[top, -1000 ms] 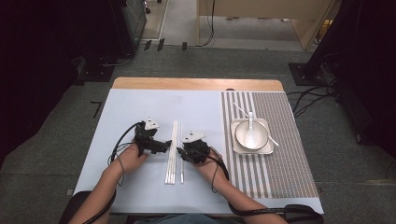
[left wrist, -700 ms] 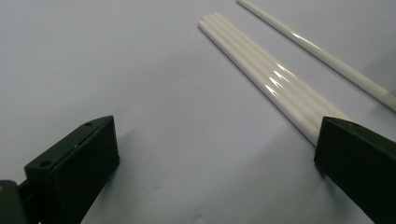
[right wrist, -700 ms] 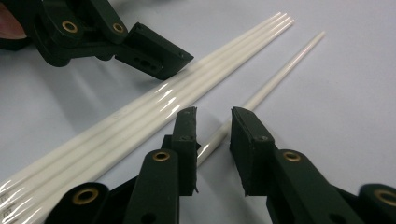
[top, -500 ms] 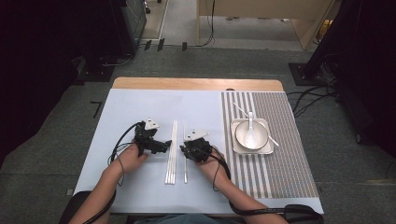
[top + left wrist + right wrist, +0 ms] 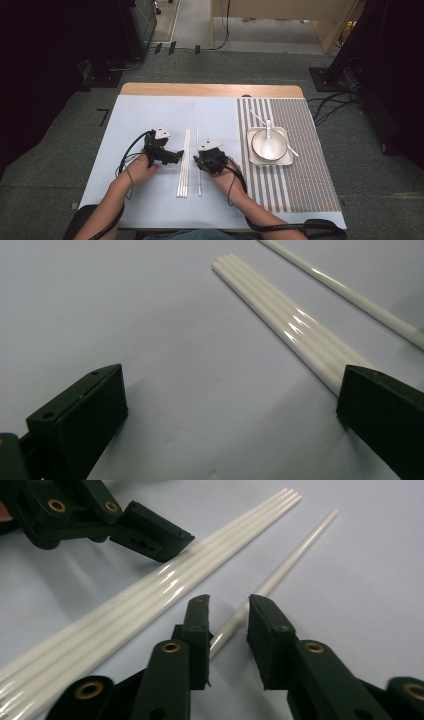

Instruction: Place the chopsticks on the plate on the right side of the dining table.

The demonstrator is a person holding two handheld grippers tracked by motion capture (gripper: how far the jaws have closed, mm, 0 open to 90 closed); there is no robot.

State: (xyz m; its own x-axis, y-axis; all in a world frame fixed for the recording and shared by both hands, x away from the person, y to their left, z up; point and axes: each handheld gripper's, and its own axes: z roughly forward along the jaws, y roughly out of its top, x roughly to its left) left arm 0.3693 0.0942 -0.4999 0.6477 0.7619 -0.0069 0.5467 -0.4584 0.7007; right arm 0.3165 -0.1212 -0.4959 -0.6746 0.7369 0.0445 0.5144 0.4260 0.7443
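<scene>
floor (image 5: 350, 210): grey carpet | table (image 5: 210, 90): wood edge | surroundings: dark

On the surface (image 5: 150, 115), a pale blue rectangular mat, three long white plastic chopsticks (image 5: 183, 162) lie side by side, touching, running from near to far. Just to their right lies a single white plastic chopstick (image 5: 198, 165), parallel and a little apart. The left tongs (image 5: 176, 154) sit just left of the three, the right tongs (image 5: 198, 161) astride the single one. Well to the right, on a striped woven placemat (image 5: 300, 165), a square white tray (image 5: 287, 161) holds a round white bowl (image 5: 258, 145) with a white ceramic spoon (image 5: 269, 142) in it.
</scene>
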